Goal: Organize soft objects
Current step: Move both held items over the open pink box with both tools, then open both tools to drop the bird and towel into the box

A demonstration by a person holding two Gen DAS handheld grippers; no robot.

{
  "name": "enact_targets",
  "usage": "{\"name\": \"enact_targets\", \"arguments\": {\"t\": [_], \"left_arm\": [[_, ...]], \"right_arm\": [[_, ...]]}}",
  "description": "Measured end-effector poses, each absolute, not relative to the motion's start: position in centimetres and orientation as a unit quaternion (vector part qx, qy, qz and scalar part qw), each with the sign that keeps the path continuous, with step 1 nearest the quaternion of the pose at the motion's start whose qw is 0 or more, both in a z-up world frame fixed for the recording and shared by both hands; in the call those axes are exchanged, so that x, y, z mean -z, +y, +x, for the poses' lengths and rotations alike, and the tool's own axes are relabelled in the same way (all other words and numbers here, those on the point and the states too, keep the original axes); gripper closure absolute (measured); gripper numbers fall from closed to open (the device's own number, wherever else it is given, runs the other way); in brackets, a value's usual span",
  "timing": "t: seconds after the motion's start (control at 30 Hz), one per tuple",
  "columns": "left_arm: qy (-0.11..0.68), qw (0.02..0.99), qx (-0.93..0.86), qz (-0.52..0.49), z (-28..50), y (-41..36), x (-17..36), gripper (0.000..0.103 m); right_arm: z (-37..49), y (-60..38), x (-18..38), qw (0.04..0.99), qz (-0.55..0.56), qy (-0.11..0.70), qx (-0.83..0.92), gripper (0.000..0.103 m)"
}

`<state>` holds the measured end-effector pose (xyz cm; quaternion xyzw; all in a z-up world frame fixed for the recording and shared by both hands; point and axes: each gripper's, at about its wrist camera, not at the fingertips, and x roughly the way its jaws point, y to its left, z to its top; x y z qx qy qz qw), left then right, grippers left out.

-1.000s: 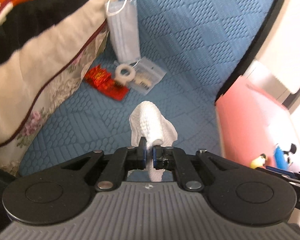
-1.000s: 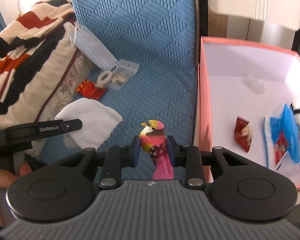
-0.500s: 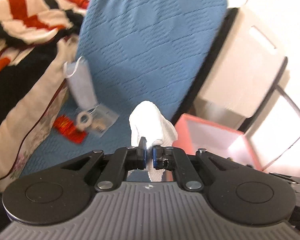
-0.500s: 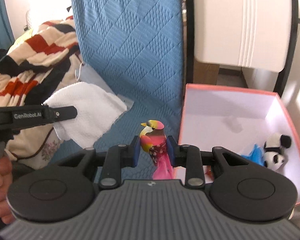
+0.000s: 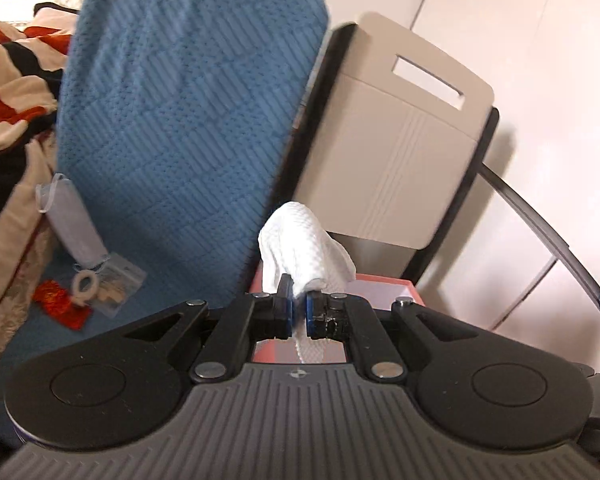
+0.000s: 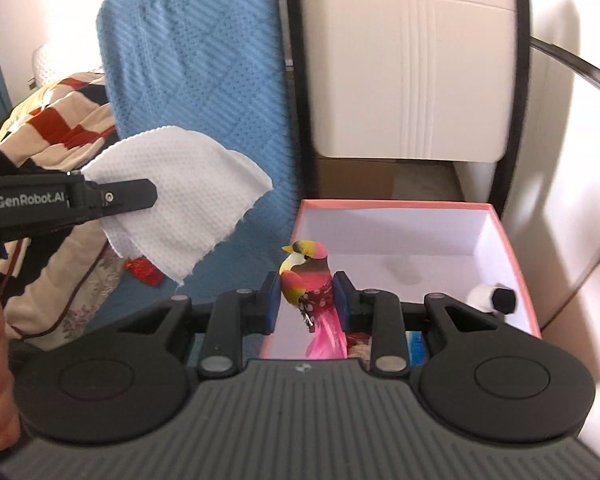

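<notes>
Right wrist view shows the toy bird (image 6: 310,280) at centre frame, clenched between the right gripper (image 6: 306,300) pads, with the open pink box (image 6: 516,264) just beyond. At mid left, the left gripper (image 6: 112,198) pinches the white cloth (image 6: 180,208) over the blue cushion (image 6: 204,80). Best to carry each well past the box rim, lower inside, then release.

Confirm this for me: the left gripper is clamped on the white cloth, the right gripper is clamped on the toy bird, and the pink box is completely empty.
One thing is wrong: the pink box is not empty. The right wrist view shows a black-and-white plush toy inside it, near its right wall. The rest holds: the left gripper is clamped on the white cloth, and the right gripper is clamped on the toy bird.
</notes>
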<state>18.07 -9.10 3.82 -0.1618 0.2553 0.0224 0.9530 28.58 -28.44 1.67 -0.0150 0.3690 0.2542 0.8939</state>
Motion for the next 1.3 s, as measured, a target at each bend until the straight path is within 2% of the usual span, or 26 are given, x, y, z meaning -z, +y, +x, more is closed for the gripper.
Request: {"name": "enact_targets", "arguments": {"t": [0.2, 0.53, 0.93, 1.03, 1.1, 1.13, 1.17, 1.3], "left_arm": [[0.273, 0.943, -0.006, -0.192, 20.8, -11.7, -1.6, 0.096], [0.337, 0.928, 0.003, -0.159, 25.0, -17.0, 4.2, 0.096], [0.392, 0.907, 0.008, -0.152, 27.2, -18.3, 8.9, 0.095], [0.396, 0.907, 0.013, -0.142, 27.3, -18.5, 9.0, 0.088], [0.399, 0.906, 0.016, -0.139, 27.4, -18.4, 8.8, 0.065], [0.399, 0.906, 0.018, -0.139, 27.3, -18.4, 8.7, 0.06], [0.399, 0.906, 0.019, -0.138, 27.3, -18.3, 8.5, 0.058], [0.382, 0.915, 0.02, -0.13, 26.4, -18.1, 7.1, 0.058]], "right_arm": [[30.5, -31.6, 0.6, 0.893, -0.007, 0.386, -0.231, 0.071], [34.2, -34.7, 6.6, 0.873, 0.005, 0.441, -0.21, 0.071], [35.5, -36.7, 10.4, 0.854, 0.031, 0.482, -0.19, 0.07], [35.7, -36.7, 10.4, 0.854, 0.032, 0.485, -0.184, 0.07], [35.7, -36.6, 10.2, 0.855, 0.028, 0.486, -0.178, 0.066], [35.6, -36.6, 10.1, 0.856, 0.031, 0.485, -0.178, 0.059], [35.6, -36.6, 9.8, 0.857, 0.035, 0.483, -0.178, 0.052], [34.9, -36.1, 8.4, 0.865, 0.025, 0.468, -0.178, 0.05]]}}
